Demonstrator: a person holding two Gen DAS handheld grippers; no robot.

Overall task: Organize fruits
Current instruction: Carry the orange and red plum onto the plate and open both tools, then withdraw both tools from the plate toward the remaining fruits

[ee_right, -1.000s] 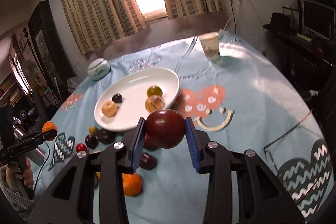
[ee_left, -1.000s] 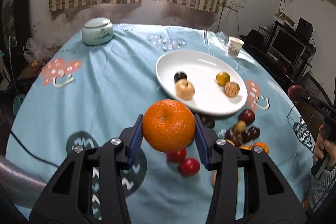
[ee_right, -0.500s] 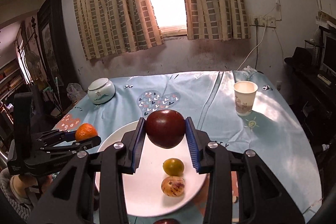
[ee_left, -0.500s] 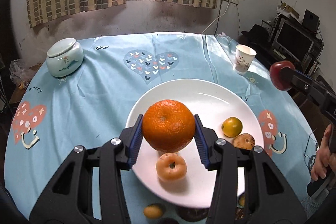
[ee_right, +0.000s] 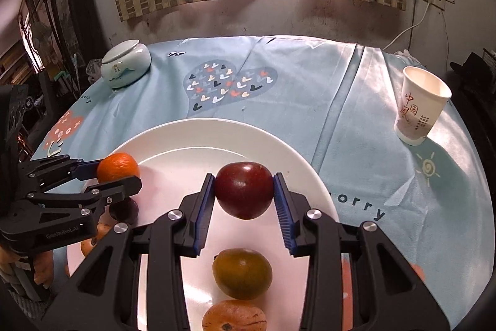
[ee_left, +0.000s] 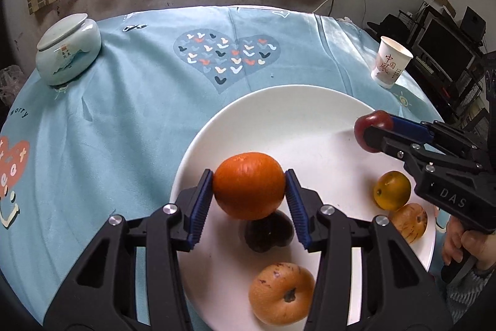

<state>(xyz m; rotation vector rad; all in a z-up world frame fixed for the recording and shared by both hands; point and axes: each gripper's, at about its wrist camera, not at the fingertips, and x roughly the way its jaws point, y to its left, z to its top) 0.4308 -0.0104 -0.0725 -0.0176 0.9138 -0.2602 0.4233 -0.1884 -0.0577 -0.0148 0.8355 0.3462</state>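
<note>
Tongs in both hands hang over the wide white round plate (ee_left: pixel 310 101) on the pale blue printed tablecloth (ee_left: pixel 124 120). The left gripper (ee_left: pixel 249 200) has a bright orange round mandarin (ee_left: pixel 249 185) between its blue ribbed pads (ee_left: pixel 200 207); its jaws are opening at this moment, with the pads at the fruit's two sides and the fruit not yet let fall. Directly beneath that fruit, on the plate, lies a dark purple-brown fruit (ee_left: pixel 268 233), and nearer the camera than the left fingertips a tan speckled round fruit (ee_left: pixel 281 293). The right gripper (ee_right: pixel 245 197) is clamped narrowly on a dark red glossy plum-like fruit (ee_right: pixel 244 190), held above the plate's right half. Below its fingertips, toward the camera, sit a greenish-yellow round fruit (ee_right: pixel 242 273) and another tan speckled fruit (ee_right: pixel 234 316), both on the plate. From the left wrist view the right gripper comes in from the right side, a hand (ee_left: pixel 465 244) on its handle. Far ahead and left of the left tongs stands a pale green lidded ceramic jar (ee_left: pixel 68 50); far ahead and right of both tongs, a white paper cup (ee_right: pixel 420 110) with red characters, upright on the cloth.
</note>
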